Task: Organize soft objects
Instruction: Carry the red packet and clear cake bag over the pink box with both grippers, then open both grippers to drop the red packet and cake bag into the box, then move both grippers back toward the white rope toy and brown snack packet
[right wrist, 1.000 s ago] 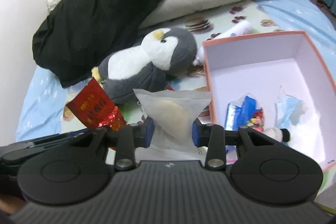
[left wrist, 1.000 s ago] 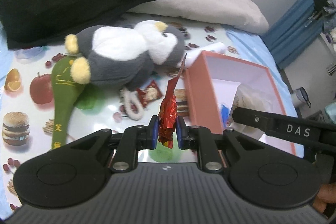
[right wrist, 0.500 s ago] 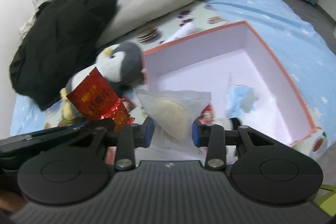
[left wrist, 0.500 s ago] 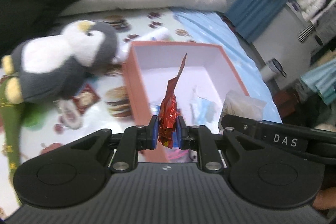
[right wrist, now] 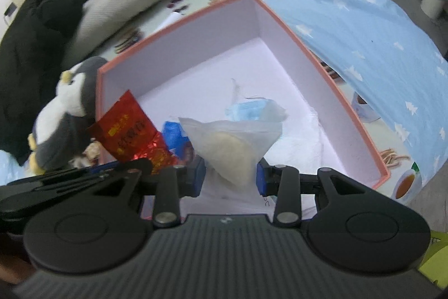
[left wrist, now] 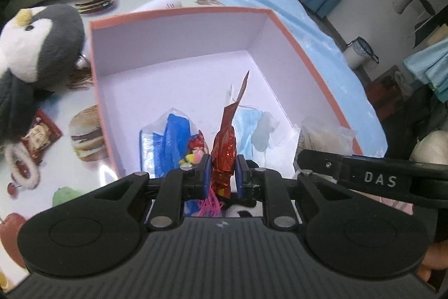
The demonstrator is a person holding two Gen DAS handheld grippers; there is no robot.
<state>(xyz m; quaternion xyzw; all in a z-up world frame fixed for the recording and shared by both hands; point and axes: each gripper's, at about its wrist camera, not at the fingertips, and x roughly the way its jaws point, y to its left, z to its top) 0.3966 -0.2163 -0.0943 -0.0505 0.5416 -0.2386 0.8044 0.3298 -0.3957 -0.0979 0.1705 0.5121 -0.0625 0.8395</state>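
Both tools clamped: red packet [left wrist: 224,147], pouch [right wrist: 229,147].

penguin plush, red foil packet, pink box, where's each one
penguin plush [left wrist: 42,44], left wrist view, grey head.
red foil packet [left wrist: 225,156], left wrist view, crinkled middle.
pink box [right wrist: 322,58], right wrist view, right rim.

Left tongs [left wrist: 222,170]: closed on a red foil packet [left wrist: 224,156], which stands upright between the blue pads [left wrist: 206,170].
Left tongs, seen from the right wrist: a dark body low at the left edge, just beside the right tongs, the packet [right wrist: 128,131] sticking up from it.
Right tongs [right wrist: 231,177]: closed on a clear pouch [right wrist: 229,147]; the pads [right wrist: 197,177] sit wider apart than the left pair.
Right tongs, seen from the left wrist: a black finger marked DAS [left wrist: 372,178] crosses the lower right, the pouch [left wrist: 324,136] at its tip.
Pose: both tongs side by side, aimed forward and down.
Hand [left wrist: 434,259]: skin shows at the lower right edge under the right tongs.
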